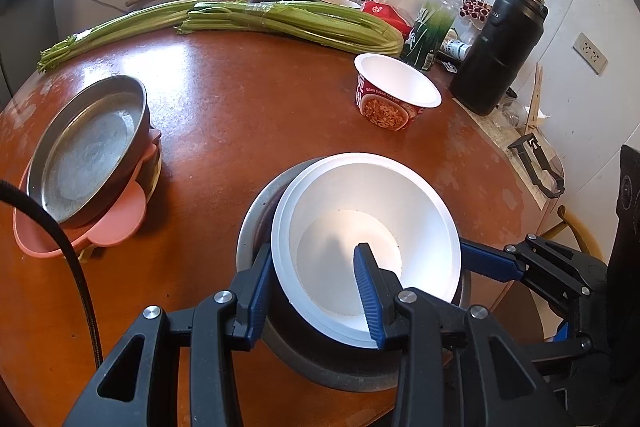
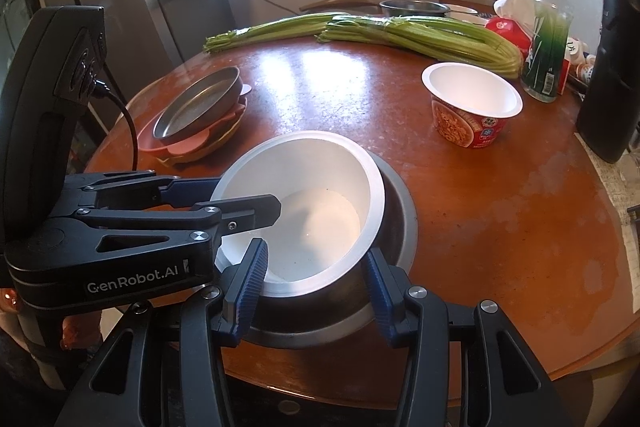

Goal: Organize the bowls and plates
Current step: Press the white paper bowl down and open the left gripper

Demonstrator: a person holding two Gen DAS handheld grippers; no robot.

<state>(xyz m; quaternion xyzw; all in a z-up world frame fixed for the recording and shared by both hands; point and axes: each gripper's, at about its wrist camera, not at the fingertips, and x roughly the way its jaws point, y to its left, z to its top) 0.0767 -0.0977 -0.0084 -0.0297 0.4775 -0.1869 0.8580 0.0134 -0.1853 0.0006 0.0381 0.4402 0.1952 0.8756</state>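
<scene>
long green celery stalks (image 1: 248, 21) are lying across the far side of the desk (image 1: 256, 99), and a black flask (image 1: 500, 47) is standing beside a clear bottle (image 1: 436, 15).

A white foam bowl (image 1: 372, 227) sits tilted inside a grey metal bowl (image 2: 396, 211) near the front edge of the round brown table (image 1: 248, 99); both are empty. Farther back to the right stands a printed red paper bowl (image 1: 394, 95), upright and empty, white inside. To the left, well apart, a shallow metal plate (image 1: 90, 151) lies tilted on top of a pink plate (image 1: 120, 219), with more dishes stacked beneath.
</scene>
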